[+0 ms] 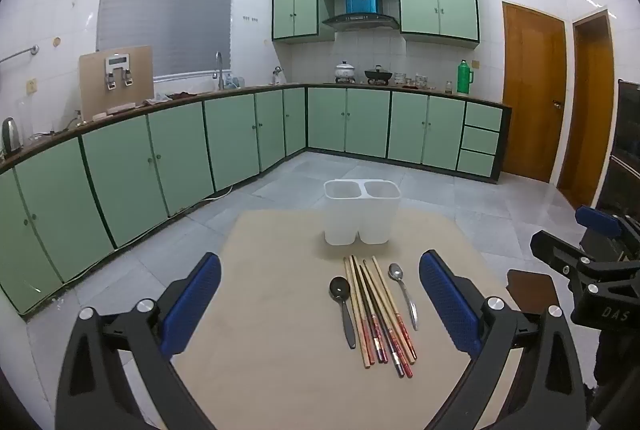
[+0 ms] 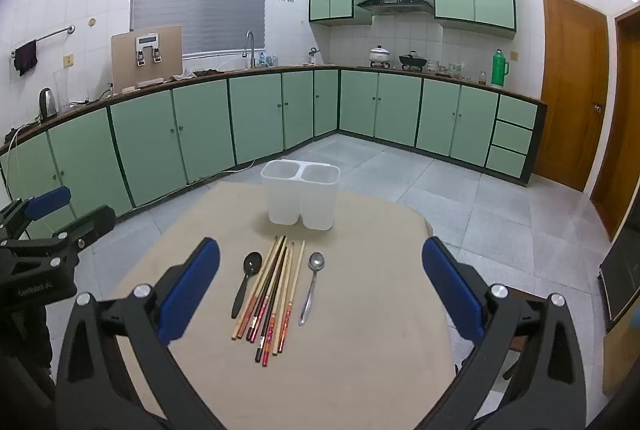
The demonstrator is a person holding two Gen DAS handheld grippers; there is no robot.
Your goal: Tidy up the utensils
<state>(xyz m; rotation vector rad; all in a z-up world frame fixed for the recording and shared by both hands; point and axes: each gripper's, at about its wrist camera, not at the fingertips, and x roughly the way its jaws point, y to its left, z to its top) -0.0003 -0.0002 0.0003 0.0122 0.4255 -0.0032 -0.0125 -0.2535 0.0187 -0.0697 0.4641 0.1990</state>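
Observation:
A white two-compartment utensil holder (image 1: 362, 212) (image 2: 301, 195) stands upright and empty near the far edge of a beige table (image 1: 272, 310) (image 2: 360, 310). In front of it lie several chopsticks (image 1: 378, 310) (image 2: 272, 298) in a loose bundle, a black spoon (image 1: 344, 304) (image 2: 246, 280) to their left and a metal spoon (image 1: 405, 292) (image 2: 311, 284) to their right. My left gripper (image 1: 320, 304) hovers open above the near table, left of the utensils. My right gripper (image 2: 320, 288) is open too, with nothing between its blue pads (image 2: 450, 290).
The table stands in a kitchen with green cabinets (image 1: 160, 158) along the left and back walls. Grey tiled floor (image 1: 460, 198) surrounds it. Wooden doors (image 1: 532, 94) are at the right. The other gripper shows at the frame edge in each view (image 1: 592, 262) (image 2: 44, 238).

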